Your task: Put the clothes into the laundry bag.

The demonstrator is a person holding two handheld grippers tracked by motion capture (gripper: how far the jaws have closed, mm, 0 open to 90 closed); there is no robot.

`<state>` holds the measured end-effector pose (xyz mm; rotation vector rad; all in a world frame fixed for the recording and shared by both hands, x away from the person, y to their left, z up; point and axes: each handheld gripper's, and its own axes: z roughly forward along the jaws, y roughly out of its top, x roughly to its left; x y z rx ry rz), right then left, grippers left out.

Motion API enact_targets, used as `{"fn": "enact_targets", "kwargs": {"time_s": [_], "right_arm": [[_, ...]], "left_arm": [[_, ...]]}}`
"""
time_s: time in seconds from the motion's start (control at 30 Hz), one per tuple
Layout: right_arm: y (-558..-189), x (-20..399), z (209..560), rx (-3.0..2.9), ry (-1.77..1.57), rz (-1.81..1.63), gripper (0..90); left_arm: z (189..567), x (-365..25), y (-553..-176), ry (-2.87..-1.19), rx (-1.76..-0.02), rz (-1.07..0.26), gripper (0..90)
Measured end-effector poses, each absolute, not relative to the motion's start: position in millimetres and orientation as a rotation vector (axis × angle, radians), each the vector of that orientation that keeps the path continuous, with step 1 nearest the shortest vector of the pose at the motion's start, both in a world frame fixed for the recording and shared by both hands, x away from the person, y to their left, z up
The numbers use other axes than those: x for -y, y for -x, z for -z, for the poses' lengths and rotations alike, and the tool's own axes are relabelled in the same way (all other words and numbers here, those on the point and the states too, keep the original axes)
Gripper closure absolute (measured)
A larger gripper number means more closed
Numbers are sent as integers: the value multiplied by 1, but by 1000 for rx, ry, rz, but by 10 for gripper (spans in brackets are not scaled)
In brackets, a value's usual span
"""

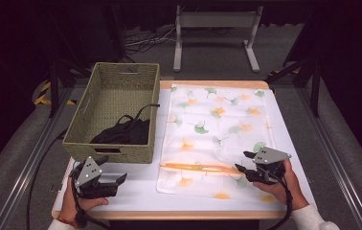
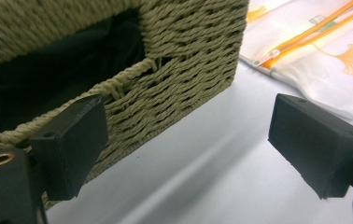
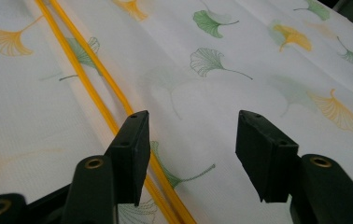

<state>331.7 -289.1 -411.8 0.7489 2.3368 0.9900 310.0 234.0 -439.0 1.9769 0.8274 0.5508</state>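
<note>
Right gripper (image 1: 244, 162) with jaws apart and empty, poised over the leaf-print laundry bag (image 1: 217, 129), its orange zipper (image 1: 198, 167) just beside one jaw, left gripper (image 1: 117, 178) spread wide, nothing held, woven basket (image 1: 117, 115) just ahead, black clothes (image 1: 124, 132) inside

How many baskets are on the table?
1. The woven basket sits at the table's left side, beside the leaf-print bag, with dark cloth inside it.
</note>
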Motion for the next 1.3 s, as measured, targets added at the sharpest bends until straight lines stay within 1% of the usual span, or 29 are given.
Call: {"fn": "enact_targets", "kwargs": {"time_s": [0.17, 0.3, 0.57, 0.63, 0.7, 0.77, 0.97, 1.07, 1.1, 1.13, 1.2, 1.3], "right_arm": [[-330, 281, 415, -2384, -715, -976, 449], [-333, 268, 420, -2439, -681, -928, 436], [-353, 251, 429, -2525, -692, -862, 400], [-357, 251, 429, -2531, -709, -882, 404], [-361, 249, 430, -2539, -720, -893, 432], [-362, 248, 430, -2542, -709, -878, 439], [-372, 242, 433, -2575, -721, -879, 509], [-374, 240, 434, -2597, -697, -893, 662], [-373, 239, 433, -2612, -685, -892, 727], [-373, 238, 433, -2620, -675, -887, 762], [-371, 235, 432, -2611, -649, -860, 814], [-369, 233, 431, -2584, -630, -833, 850]], "left_arm": [[441, -234, -312, -2009, -850, -563, 134], [441, -235, -313, -2009, -855, -545, 134], [441, -233, -314, -2017, -844, -525, 138], [442, -232, -314, -2027, -838, -530, 141], [442, -232, -314, -2027, -841, -533, 141], [442, -232, -315, -2025, -842, -530, 141], [443, -231, -316, -2034, -842, -515, 146], [444, -230, -316, -2038, -840, -514, 147], [444, -230, -316, -2039, -838, -512, 148], [444, -230, -316, -2041, -841, -507, 148], [444, -231, -315, -2040, -842, -508, 149], [443, -232, -313, -2035, -839, -510, 151]]}}
